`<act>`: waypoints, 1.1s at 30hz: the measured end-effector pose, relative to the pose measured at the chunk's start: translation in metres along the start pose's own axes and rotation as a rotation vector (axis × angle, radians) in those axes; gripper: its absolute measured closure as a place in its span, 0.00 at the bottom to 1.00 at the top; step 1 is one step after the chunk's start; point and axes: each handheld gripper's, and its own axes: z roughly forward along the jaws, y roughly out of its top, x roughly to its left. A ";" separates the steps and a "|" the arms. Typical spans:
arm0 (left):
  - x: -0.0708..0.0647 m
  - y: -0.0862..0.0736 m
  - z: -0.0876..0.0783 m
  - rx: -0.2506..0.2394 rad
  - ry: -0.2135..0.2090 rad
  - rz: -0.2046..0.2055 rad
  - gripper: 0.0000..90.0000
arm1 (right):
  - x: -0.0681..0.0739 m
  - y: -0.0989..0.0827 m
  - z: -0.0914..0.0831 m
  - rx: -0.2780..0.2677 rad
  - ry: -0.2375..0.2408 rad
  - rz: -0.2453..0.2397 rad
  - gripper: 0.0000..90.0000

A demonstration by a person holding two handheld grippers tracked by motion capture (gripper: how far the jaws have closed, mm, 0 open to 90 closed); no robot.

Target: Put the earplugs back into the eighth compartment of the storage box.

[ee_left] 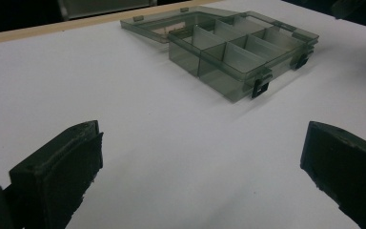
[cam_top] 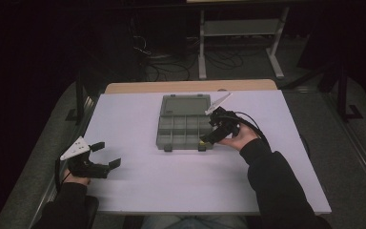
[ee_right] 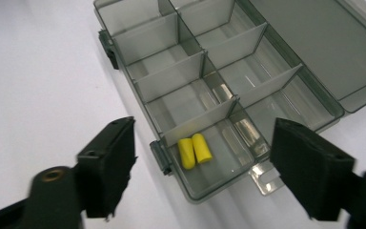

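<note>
Organiser box [cam_top: 185, 123]: lid open, surface [cam_top: 138, 181] centre. Two yellow earplugs [ee_right: 194, 150] seen in near corner compartment. Right gripper [ee_right: 203, 164] fingers released, poised above, 3 o'clock of box. Left gripper [cam_top: 106, 153] released, idle, 8 o'clock. Judged: straight descent advised, dividers avoided

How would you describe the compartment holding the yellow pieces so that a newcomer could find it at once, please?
On the white table lies an open grey organiser box, its lid folded back. In the right gripper view, look at the corner compartment nearest the right claw, beside a front latch. It alone holds two short yellow cylinders; the other compartments look empty.
</note>
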 end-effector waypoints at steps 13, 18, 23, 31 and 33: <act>-0.001 0.000 0.000 0.004 0.002 0.003 0.00 | 0.014 -0.016 -0.026 -0.080 -0.037 0.009 0.02; -0.001 0.000 0.000 0.004 0.002 0.003 0.00 | 0.017 -0.019 -0.032 -0.102 -0.039 0.010 0.00; -0.001 0.000 0.000 0.004 0.004 0.003 0.00 | 0.020 -0.026 -0.037 -0.117 -0.037 0.023 0.00; -0.001 0.001 0.000 0.003 0.005 0.004 0.00 | 0.017 -0.047 -0.047 -0.165 -0.053 0.057 0.00; -0.001 0.001 0.001 0.004 0.004 0.004 0.00 | 0.016 -0.054 -0.050 -0.184 -0.059 0.068 0.00</act>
